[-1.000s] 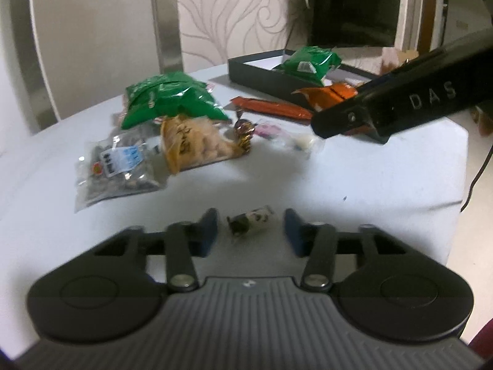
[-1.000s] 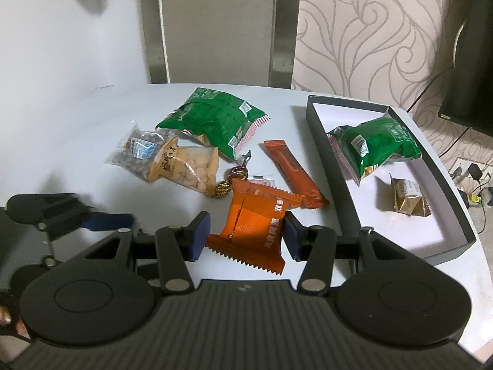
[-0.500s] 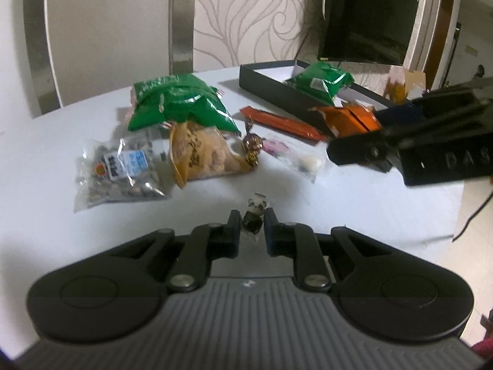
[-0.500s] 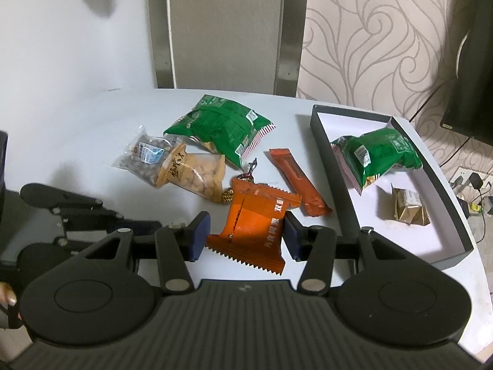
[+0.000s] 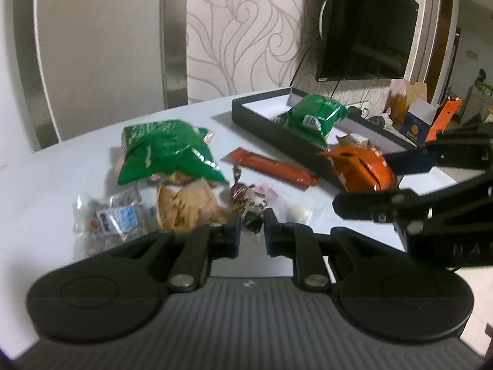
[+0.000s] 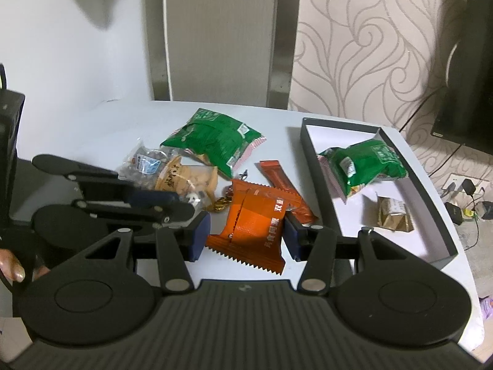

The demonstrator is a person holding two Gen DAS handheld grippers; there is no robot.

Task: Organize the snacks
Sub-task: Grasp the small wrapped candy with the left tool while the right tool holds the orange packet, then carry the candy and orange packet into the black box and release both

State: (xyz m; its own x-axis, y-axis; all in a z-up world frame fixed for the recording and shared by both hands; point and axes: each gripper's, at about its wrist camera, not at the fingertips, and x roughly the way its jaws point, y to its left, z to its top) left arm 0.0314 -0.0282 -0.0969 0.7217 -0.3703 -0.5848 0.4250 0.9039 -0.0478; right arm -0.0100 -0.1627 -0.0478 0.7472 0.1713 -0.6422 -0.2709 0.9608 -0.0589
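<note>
L gripper (image 5: 250,231) is narrow, pads (image 5: 233,231) pinching a small black-and-white candy (image 5: 253,217) held off the table (image 5: 61,166). In the R wrist view the same gripper (image 6: 181,205) sits at left, w/ the candy (image 6: 193,199) showing at its tip.

R gripper (image 6: 245,236) is clamped on an orange packet (image 6: 251,225), blue pads (image 6: 197,237) on both sides of it, zigzag edge hanging near. In the L wrist view that gripper (image 5: 397,182) comes in from the right w/ the packet (image 5: 363,166) at its tip, beside the near wall of the tray.

Black tray (image 6: 317,166) w/ white floor sits at right; inside are a green bag (image 6: 363,163) at the far end and a small gold-brown pack (image 6: 393,212) nearer.

On the table left of the tray: orange-red stick (image 6: 277,178) just beside the tray wall, big green bag (image 6: 212,138) farther back, tan nut bag (image 6: 188,178) partly under it, clear bag w/ blue label (image 6: 144,163) at far left. A gold foil candy (image 6: 220,203) lies near the nut bag, and a clear wrapper w/ a white ball (image 5: 297,212) is seen just past the L pads.

Dark TV (image 5: 363,30) hangs on the swirl-patterned wall (image 6: 363,46).
</note>
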